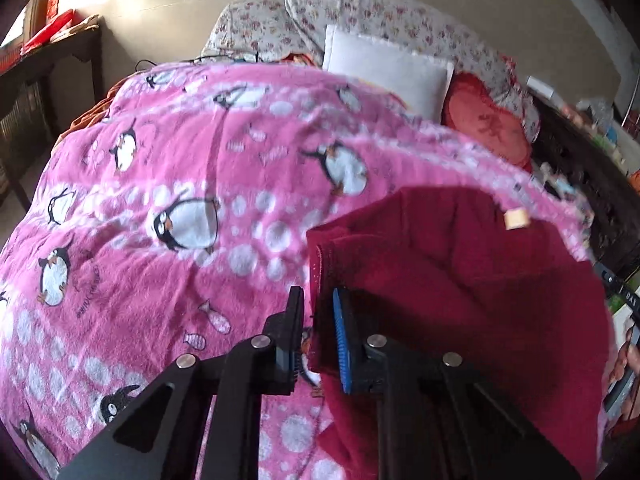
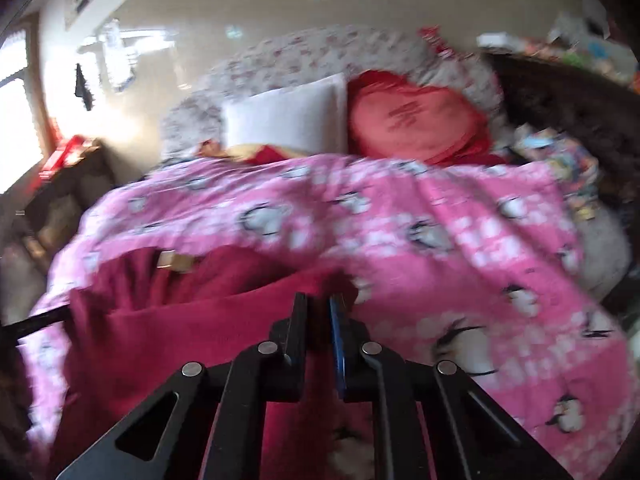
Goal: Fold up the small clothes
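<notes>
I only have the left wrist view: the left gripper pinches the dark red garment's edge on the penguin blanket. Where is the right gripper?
Observer: The right gripper is shut on the dark red garment at another edge; the picture is blurred.
Operator: Does that view show the left gripper?
Observer: Only a dark bar meeting the garment at the picture's left edge, probably a finger of the left gripper.
Operator: Anything past the blanket?
Observer: A grey-white fluffy bundle beyond the penguin blanket's right edge.
</notes>
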